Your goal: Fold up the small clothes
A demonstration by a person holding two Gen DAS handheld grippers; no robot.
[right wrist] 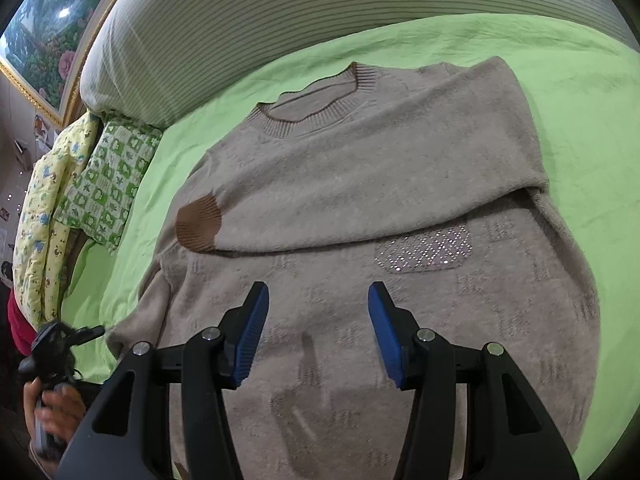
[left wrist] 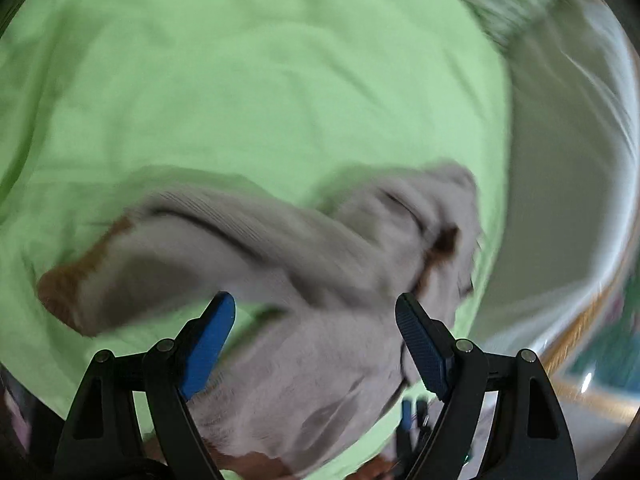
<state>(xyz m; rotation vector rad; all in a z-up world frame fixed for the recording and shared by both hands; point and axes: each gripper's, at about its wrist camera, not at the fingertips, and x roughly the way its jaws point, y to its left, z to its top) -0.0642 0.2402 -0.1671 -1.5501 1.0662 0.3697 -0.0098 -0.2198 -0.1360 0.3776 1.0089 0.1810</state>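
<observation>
Your right hand-held gripper hovers half open and empty over the beige knitted sweater on the green bedsheet, collar far, one sleeve folded across. Your left hand-held gripper, wide and empty, sits nearer the unfolded left sleeve.

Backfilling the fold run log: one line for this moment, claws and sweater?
left claw: open, empty | right claw: open, empty | sweater: flat on green sheet, one sleeve folded across chest | other folds: not done
</observation>
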